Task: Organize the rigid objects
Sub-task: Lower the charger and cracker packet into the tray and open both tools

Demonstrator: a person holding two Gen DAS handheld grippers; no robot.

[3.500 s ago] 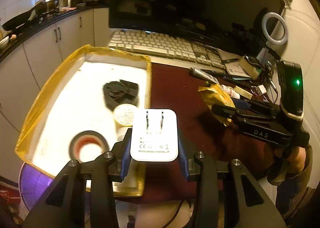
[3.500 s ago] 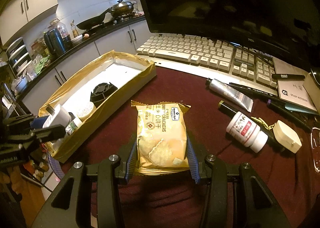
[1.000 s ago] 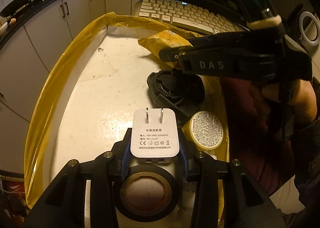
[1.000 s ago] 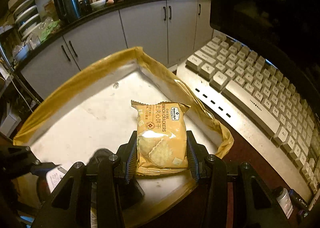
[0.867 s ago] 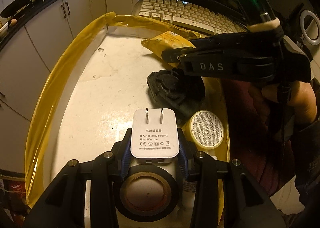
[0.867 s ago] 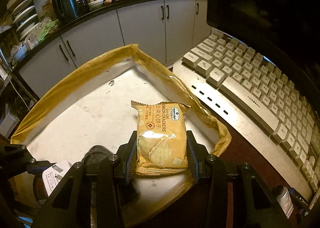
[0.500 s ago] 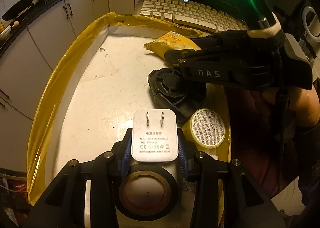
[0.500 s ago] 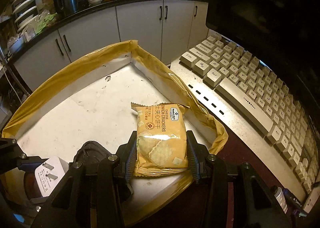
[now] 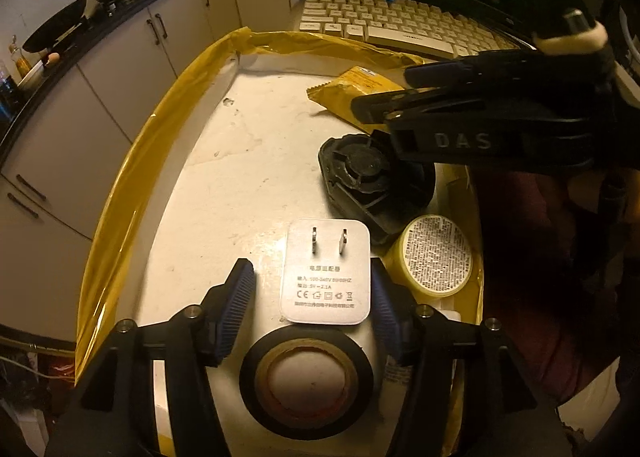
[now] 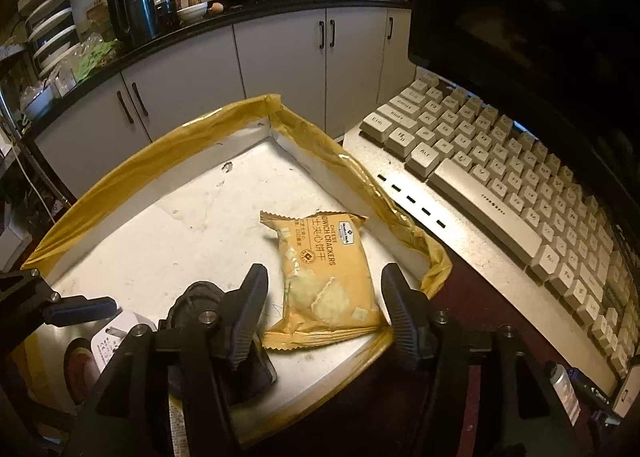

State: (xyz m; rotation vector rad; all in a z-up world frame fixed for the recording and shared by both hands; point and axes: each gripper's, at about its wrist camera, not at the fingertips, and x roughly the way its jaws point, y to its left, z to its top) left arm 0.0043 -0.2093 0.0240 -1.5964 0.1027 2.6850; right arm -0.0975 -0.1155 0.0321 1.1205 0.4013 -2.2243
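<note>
Both grips have just let go: the white charger [image 9: 325,272], clamped a moment ago, now lies on the tray floor propped against the black tape roll [image 9: 306,377], with the left gripper [image 9: 312,299] spread clear of its sides; the cracker packet [image 10: 325,277] has likewise dropped loose and tilted near the tray's [image 10: 132,155] right corner, between the parted pads of the right gripper [image 10: 324,307]. Just beyond the charger sit a black fan [image 9: 372,181] and a round yellow tin [image 9: 434,255]. This looks like the release step; next, each gripper should back straight away without nudging its item, then reach toward the desk beside the keyboard [image 10: 500,177].
</note>
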